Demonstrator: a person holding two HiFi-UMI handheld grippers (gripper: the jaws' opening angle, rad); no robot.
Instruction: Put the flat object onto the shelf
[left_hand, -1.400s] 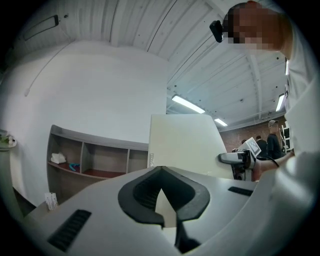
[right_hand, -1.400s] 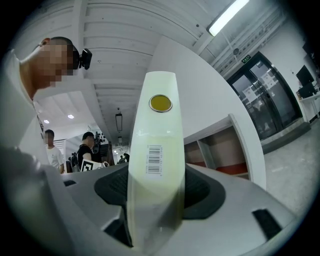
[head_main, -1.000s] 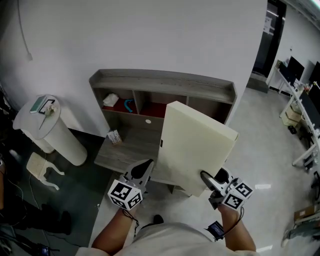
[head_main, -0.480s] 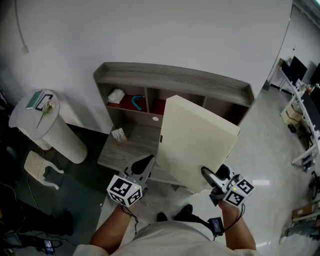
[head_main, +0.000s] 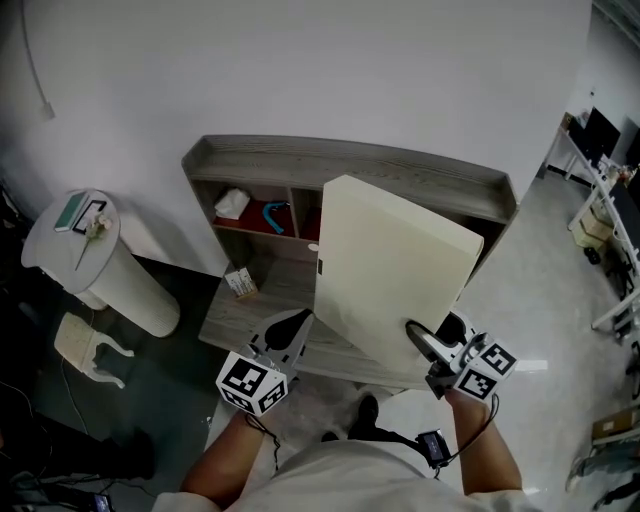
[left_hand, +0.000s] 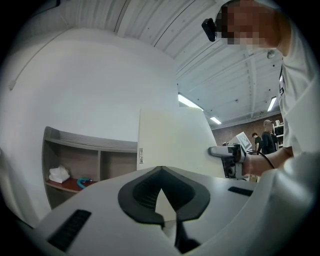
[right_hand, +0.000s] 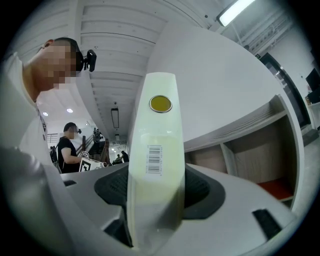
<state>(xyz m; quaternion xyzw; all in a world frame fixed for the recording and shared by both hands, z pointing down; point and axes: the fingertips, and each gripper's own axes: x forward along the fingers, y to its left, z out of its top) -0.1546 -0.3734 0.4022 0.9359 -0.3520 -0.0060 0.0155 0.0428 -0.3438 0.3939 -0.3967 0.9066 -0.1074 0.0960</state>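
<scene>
The flat cream box (head_main: 390, 275) is not on the shelf (head_main: 345, 160) yet. The right hand-held gripper (head_main: 425, 347) is clamped on it. The left hand-held gripper (head_main: 293, 330) is squeezed together, empty.

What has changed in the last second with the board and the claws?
The board, clamped in the right claw, was carried nearer to the shelf; in the head view its top edge now reaches the shelf's top plank. The left claw, jaws together, came along at the board's lower left edge. Nothing was taken or let go. The shelf and the white stand stayed put.
</scene>
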